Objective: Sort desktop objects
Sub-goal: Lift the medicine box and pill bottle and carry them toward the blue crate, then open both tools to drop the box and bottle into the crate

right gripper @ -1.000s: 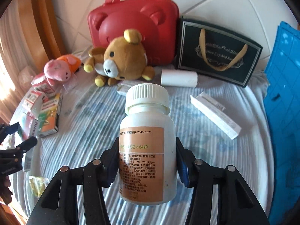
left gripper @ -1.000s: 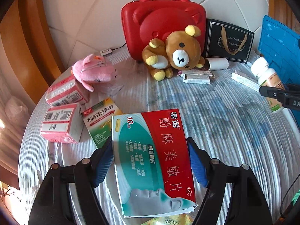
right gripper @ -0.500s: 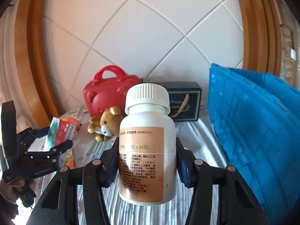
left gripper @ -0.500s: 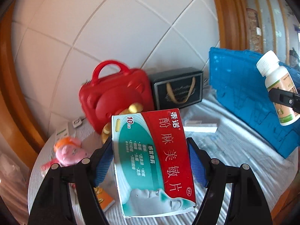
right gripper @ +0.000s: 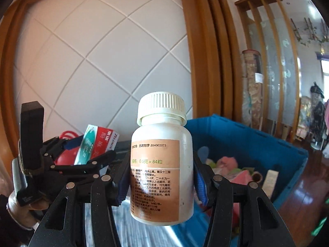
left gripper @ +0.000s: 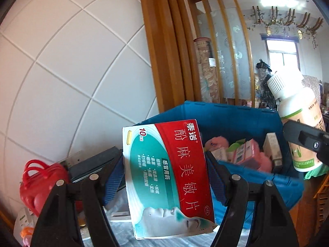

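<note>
My left gripper (left gripper: pixel 167 178) is shut on a flat red and teal medicine box (left gripper: pixel 168 177), held up in the air in front of the blue crate (left gripper: pixel 232 119). The right gripper (right gripper: pixel 162 182) is shut on a white pill bottle (right gripper: pixel 162 164) with an orange label and ribbed cap, upright, just left of the blue crate (right gripper: pixel 246 135). The same bottle (left gripper: pixel 298 119) shows at the right of the left wrist view, over the crate's far side. The left gripper with its box (right gripper: pixel 96 146) appears at the left of the right wrist view, a hand below it.
Inside the crate lie pink boxes (left gripper: pixel 246 154), a pink plush (left gripper: pixel 216 143) and other small packs. A red case (left gripper: pixel 39 183) and a dark gift bag (left gripper: pixel 92 164) stand at the lower left against the white tiled wall. Wooden posts rise behind the crate.
Both grippers have risen off the table and swung right towards the blue crate, each keeping its object. The crate's inside has come into view; the table items have dropped out of sight.
</note>
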`<move>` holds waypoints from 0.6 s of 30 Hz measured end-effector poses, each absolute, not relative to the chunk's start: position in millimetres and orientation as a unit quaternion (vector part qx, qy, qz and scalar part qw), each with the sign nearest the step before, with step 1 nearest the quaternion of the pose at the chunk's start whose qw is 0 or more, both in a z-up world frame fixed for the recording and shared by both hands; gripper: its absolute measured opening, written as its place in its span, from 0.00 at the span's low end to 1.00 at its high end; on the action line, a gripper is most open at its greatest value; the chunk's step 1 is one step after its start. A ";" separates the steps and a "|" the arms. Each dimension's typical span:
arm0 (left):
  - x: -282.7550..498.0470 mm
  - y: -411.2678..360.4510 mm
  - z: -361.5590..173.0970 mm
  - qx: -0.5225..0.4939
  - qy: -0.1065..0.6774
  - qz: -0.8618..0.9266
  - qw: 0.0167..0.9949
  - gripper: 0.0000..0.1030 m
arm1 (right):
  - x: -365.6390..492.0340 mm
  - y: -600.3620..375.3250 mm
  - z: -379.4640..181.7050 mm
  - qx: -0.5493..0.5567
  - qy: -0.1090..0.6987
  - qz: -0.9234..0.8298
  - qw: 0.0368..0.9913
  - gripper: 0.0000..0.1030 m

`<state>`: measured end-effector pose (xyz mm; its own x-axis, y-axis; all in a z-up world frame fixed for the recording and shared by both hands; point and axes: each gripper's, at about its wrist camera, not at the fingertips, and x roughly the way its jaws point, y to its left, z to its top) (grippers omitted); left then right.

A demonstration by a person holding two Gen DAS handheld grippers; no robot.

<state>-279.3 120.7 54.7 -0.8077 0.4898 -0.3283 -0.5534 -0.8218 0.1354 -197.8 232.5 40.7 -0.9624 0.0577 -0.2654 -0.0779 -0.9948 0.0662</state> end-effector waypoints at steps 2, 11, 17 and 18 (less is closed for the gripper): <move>-282.5 152.2 63.1 -0.140 0.110 0.940 0.290 0.71 | -199.4 260.3 46.5 -0.129 0.038 0.990 0.051 0.50; -306.9 258.8 85.7 -0.147 0.124 0.930 0.313 0.73 | -238.6 356.0 63.2 -0.124 0.053 0.987 0.088 0.50; -328.0 285.2 109.0 -0.152 0.108 0.939 0.289 0.83 | -256.2 392.2 73.7 -0.109 0.067 0.983 0.130 0.91; -328.6 283.8 111.9 -0.150 0.103 0.942 0.281 0.86 | -252.7 393.6 72.3 -0.106 0.070 0.984 0.129 0.91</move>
<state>-328.6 283.8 111.9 -0.7974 0.4980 -0.3407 -0.5599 -0.8212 0.1101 -252.7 393.6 72.3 -0.9443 0.2382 -0.2271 -0.2679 -0.9572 0.1096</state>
